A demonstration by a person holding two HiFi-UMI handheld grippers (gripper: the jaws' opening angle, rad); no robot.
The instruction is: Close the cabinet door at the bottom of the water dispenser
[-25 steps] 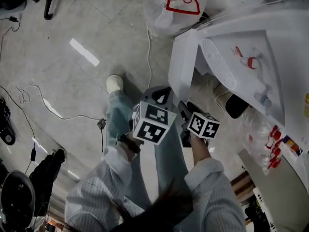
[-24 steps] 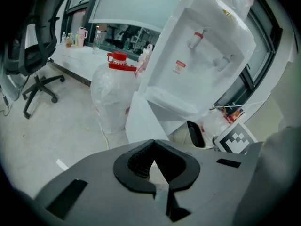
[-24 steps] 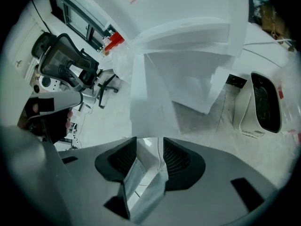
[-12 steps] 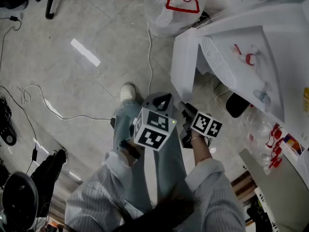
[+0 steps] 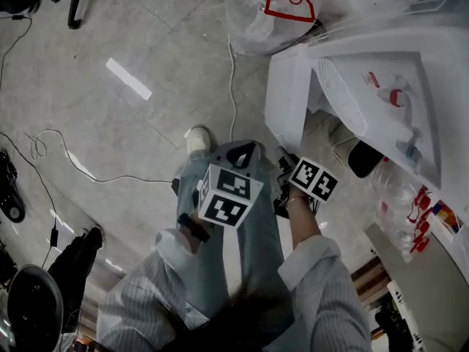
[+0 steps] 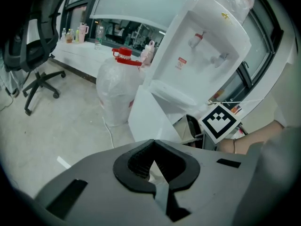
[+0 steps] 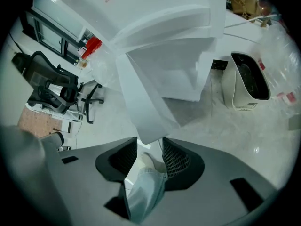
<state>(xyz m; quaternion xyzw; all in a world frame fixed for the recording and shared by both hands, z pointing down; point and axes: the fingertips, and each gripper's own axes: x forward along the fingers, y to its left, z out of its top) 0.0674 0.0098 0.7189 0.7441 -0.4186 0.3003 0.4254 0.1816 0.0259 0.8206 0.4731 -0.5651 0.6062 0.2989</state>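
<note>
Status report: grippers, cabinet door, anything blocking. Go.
Left gripper shut, empty; right gripper open, empty. Cabinet door standing open, untouched. Nothing visible blocking its swing.

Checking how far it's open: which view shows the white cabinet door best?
The right gripper view: the white flat cabinet door fills the centre, swung open. The left gripper view shows it smaller; the head view shows it only from above.

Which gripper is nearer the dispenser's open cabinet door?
Right. The right gripper is close by the cabinet door, at its lower corner; the left gripper is farther back.
</note>
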